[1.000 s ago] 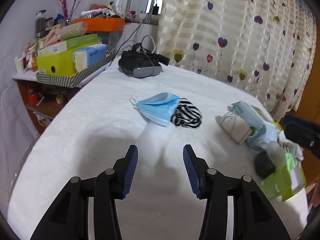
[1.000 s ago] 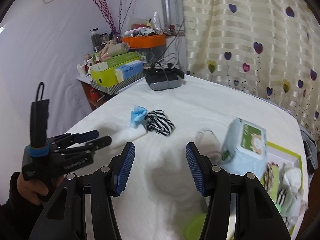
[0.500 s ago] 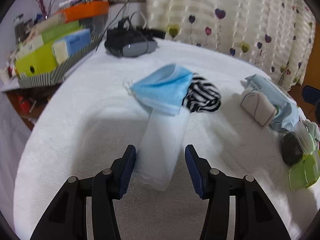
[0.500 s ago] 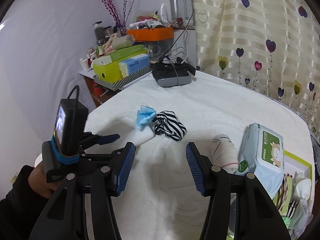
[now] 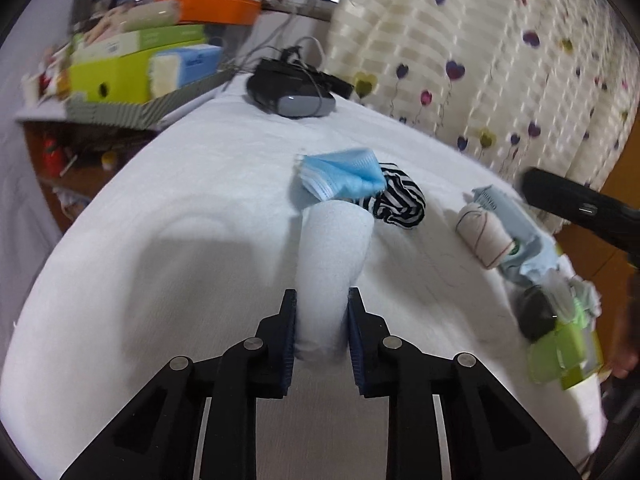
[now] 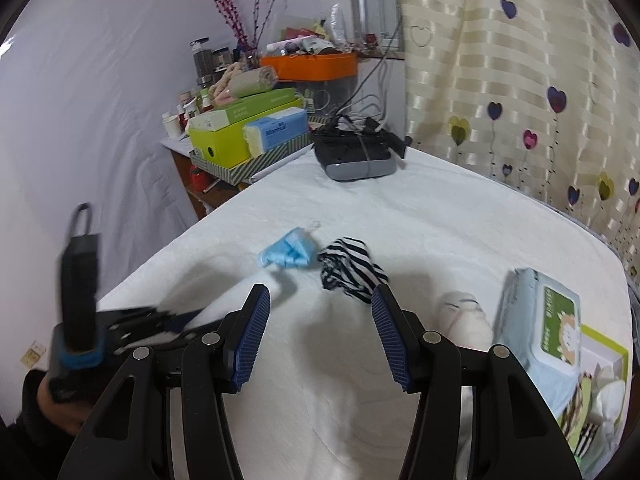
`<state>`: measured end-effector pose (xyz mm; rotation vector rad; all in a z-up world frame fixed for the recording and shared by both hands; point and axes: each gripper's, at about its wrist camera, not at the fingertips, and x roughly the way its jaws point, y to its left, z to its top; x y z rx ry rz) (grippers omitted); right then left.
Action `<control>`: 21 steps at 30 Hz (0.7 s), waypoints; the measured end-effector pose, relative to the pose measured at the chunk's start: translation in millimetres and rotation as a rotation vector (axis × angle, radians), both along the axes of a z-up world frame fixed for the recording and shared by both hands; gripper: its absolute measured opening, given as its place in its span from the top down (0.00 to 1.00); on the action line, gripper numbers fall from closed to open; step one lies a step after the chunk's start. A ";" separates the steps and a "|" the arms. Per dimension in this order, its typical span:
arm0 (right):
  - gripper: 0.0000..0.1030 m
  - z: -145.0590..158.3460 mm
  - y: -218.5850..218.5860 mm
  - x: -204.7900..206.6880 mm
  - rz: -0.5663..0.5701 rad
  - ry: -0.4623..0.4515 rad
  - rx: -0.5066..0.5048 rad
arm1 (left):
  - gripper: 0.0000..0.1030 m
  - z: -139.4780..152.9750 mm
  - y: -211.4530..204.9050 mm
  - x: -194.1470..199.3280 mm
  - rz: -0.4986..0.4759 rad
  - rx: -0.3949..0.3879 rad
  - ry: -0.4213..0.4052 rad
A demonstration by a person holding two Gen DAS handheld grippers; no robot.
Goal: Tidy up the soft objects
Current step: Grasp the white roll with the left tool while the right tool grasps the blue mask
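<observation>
**Left jaws closing on the white sock**

Your left gripper (image 5: 321, 322) at bottom centre is closing, its pads pressing the near end of the white sock (image 5: 332, 256) lying mid-frame on the white cover (image 5: 180, 208). Your right gripper (image 6: 320, 336) stands wide open, holding nothing. At lower right, the green box (image 6: 600, 340) holds small rolled socks. Only the right view shows your left hand (image 6: 52, 404).

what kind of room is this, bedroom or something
Probably a bedroom in a home: a bed-like white blanket, a heart-print curtain, and a cluttered side shelf of boxes and bottles.
</observation>
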<state>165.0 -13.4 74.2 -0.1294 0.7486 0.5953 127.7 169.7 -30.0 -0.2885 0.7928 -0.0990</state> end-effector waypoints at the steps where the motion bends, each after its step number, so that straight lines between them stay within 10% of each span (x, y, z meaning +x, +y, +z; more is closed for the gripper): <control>1: 0.47 -2.1 5.1 0.7 0.006 0.005 -0.002 | 0.79 0.8 3.6 -7.5 0.013 -0.010 -0.004; 21: 0.48 -81.3 92.1 63.8 0.034 0.147 -0.124 | 0.79 2.4 50.6 -45.7 0.132 -0.067 -0.057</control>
